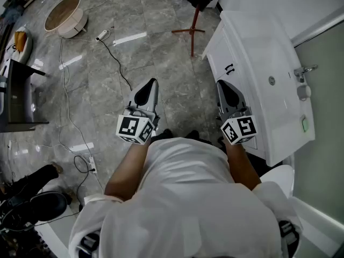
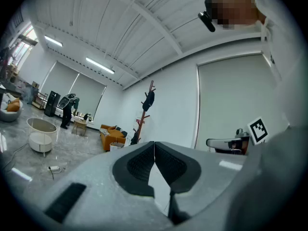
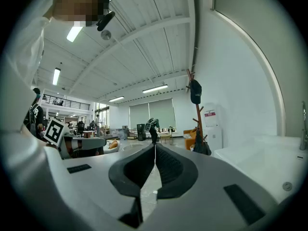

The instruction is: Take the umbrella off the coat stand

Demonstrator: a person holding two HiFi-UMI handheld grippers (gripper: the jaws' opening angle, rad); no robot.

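Note:
The red coat stand (image 1: 192, 28) rises from the grey floor ahead of me, by the white counter's corner. A dark cap (image 2: 149, 100) hangs near its top, and a dark bundle, apparently the umbrella (image 2: 134, 137), hangs low on it. Both also show in the right gripper view, the cap (image 3: 195, 91) above the bundle (image 3: 202, 148). My left gripper (image 1: 153, 82) and right gripper (image 1: 221, 84) are held level side by side, well short of the stand. Both pairs of jaws meet at the tips, left (image 2: 154, 143) and right (image 3: 155, 146), with nothing between them.
A white counter (image 1: 269, 79) with a sink and tap (image 1: 303, 71) runs along my right. Cables (image 1: 115, 58) trail over the floor. A round white table (image 1: 64, 15) stands far left, a dark desk (image 1: 19, 95) at the left edge. An orange sofa (image 2: 111, 134) sits beyond the stand.

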